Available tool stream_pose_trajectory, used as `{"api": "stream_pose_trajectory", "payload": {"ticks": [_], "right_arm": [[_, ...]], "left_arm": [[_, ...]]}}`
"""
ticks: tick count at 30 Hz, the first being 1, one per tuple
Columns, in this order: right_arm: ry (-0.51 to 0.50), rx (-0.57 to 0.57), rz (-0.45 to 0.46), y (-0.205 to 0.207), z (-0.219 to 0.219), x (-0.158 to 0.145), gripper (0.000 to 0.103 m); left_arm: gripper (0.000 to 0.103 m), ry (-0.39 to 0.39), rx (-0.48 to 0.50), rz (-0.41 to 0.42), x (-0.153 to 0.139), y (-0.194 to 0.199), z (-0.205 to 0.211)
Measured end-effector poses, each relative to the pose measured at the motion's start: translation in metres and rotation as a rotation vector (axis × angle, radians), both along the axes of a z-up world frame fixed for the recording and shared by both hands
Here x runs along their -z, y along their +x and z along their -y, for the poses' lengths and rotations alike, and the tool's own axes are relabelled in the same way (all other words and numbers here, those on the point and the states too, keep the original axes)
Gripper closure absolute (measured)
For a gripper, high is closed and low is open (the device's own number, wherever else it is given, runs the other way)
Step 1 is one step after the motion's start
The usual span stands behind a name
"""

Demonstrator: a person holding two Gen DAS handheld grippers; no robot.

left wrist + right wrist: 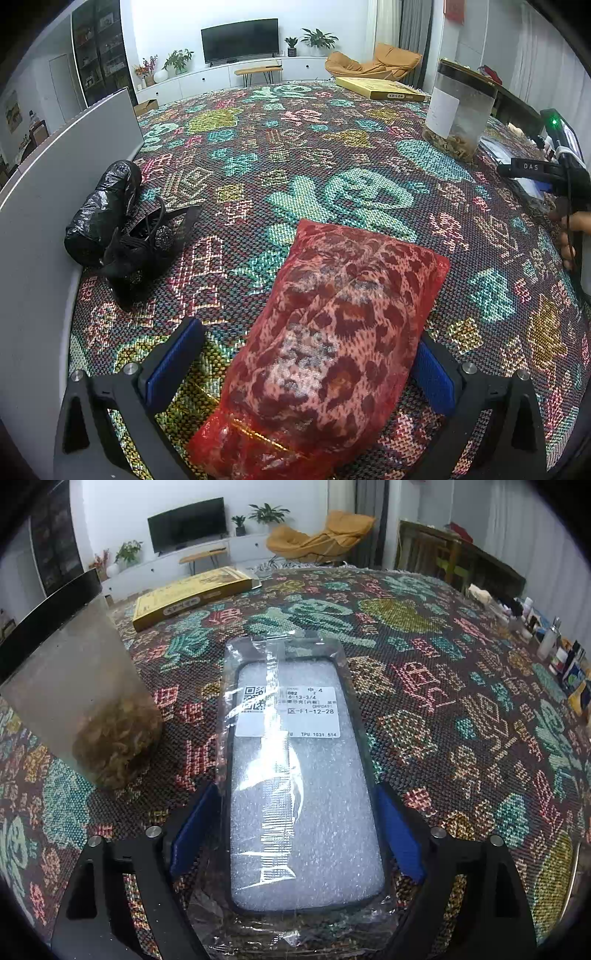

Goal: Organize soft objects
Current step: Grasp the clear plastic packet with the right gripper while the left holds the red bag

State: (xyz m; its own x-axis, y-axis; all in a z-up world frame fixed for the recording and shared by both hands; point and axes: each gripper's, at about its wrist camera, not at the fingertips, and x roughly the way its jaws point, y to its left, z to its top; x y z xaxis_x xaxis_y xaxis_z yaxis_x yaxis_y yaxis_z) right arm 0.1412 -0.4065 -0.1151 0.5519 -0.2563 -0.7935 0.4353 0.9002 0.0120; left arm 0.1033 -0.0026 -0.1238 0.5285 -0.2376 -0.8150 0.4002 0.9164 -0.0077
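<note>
In the left wrist view a red mesh bag with leopard-print fabric inside (332,350) lies on the patterned cloth between the blue pads of my left gripper (303,365). The jaws stand wide; the left pad is clear of the bag, the right pad is at its edge. In the right wrist view a phone case in a clear plastic sleeve (303,775) lies between the pads of my right gripper (299,834), which close in on its sides. The right gripper also shows at the far right of the left wrist view (546,170).
A black plastic roll (103,206) and a black fabric piece (144,247) lie by a grey panel (55,177) at left. A clear jar with dried bits (458,110) (81,694) and a yellow box (380,88) (192,594) stand further back. Small bottles (554,642) line the right edge.
</note>
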Motion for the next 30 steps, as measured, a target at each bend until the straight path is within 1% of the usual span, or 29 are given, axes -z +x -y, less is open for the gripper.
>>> {"api": "stream_pose_trajectory", "payload": {"ticks": [23,27,29,30], "right_arm": [[-0.007,0.003,-0.001,0.000,-0.001,0.000,0.015],[-0.002,-0.005,-0.020,0.003,0.001,-0.001,0.013],[0.018,-0.015,-0.048,0.007,0.006,-0.001,0.012],[0.032,-0.018,-0.080,0.012,0.008,-0.002,0.014]], "left_arm": [[0.000,0.005,0.000,-0.004,0.000,0.000,0.001],[0.000,0.070,0.048,-0.076,-0.005,0.002,0.009],[0.000,0.124,0.093,-0.064,-0.008,-0.001,0.017],[0.002,0.145,0.112,-0.053,-0.009,-0.003,0.021]]}}
